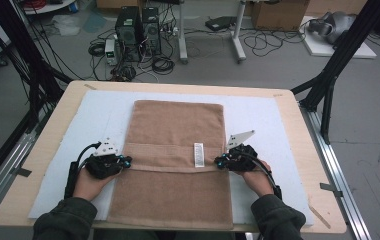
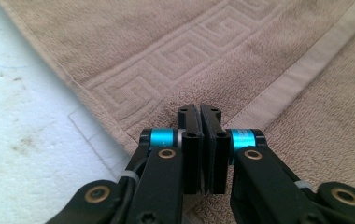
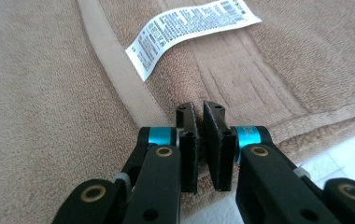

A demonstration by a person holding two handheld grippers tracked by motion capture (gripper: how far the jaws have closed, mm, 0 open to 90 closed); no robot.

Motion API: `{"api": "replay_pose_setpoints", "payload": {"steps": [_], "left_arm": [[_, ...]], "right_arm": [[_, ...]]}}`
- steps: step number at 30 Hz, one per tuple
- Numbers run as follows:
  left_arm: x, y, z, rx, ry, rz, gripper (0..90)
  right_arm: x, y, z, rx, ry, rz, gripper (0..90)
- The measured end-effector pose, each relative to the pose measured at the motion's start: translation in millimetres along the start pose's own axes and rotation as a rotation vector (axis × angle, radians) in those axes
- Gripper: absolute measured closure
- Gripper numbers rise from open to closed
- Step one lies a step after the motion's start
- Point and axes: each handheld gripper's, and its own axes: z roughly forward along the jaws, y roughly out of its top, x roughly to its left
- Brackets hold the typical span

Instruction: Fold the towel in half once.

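Left hand (image 1: 89, 182) comes in from the bottom edge, forearm in a dark green sleeve, palm wrapped round the left tool (image 1: 126, 161), which points right, toward the middle of the desk (image 1: 53, 117). Its tips sit at the left edge of the tan towel (image 1: 178, 125), right at the folded hem band. In the left gripper view the left tool (image 2: 201, 111) has its jaws pressed together, down on the towel's edge; cloth seems pinched between them, hard to confirm.

Towel lies flat on a white mat (image 1: 258, 112) mid-desk, near half folded up over the far half, white care label (image 1: 198, 154) beside the fold edge.

Right hand (image 1: 257, 179) mirrors the left, tool pointing left. Right tool (image 1: 218, 161) is at the towel's right edge on the same hem line. In the right gripper view the right tool (image 3: 201, 111) is nearly closed, a thin slit between jaws, towel fold (image 3: 269, 70) under them, label (image 3: 192, 28) just beyond.
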Motion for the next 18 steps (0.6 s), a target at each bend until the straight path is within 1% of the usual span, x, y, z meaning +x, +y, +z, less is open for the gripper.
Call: {"api": "replay_pose_setpoints", "payload": {"steps": [2,3,7,9,12,13,15,16,17,18], "left_arm": [[0.2,1.3,-3.2,-0.012,-0.009,-0.009,87.5],[0.3,2.5,-4.8,-0.023,-0.012,-0.013,87.5],[-4.3,9.9,-13.9,-0.054,-0.015,-0.002,87.6],[-8.0,12.2,-18.7,-0.053,-0.021,0.005,87.7],[-15.2,12.0,-29.9,-0.060,-0.034,0.007,87.6],[-19.4,10.7,-34.2,-0.056,-0.035,0.016,87.6],[-29.7,6.3,-43.6,-0.052,-0.047,0.030,87.7],[-35.9,3.2,-48.6,-0.050,-0.050,0.038,87.7],[-42.1,-0.7,-53.6,-0.050,-0.049,0.042,87.8],[-48.1,-5.3,-59.2,-0.047,-0.062,0.044,87.7]], "right_arm": [[-1.7,-0.5,-4.6,-0.028,0.013,0.018,85.2],[-2.0,-0.4,-7.2,-0.037,0.010,0.019,85.2],[-1.2,-0.5,-19.3,-0.081,0.001,0.024,85.2],[1.3,0.4,-24.8,-0.089,-0.005,0.016,85.3],[10.0,3.3,-36.2,-0.095,-0.004,-0.015,85.3],[13.8,3.8,-40.9,-0.099,0.001,-0.025,85.3],[22.1,3.0,-50.0,-0.105,0.026,-0.040,85.3],[27.5,2.4,-54.4,-0.104,0.031,-0.055,85.4],[34.2,1.2,-58.4,-0.102,0.047,-0.065,85.5],[41.4,-0.5,-61.8,-0.104,0.079,-0.085,85.5]]}}
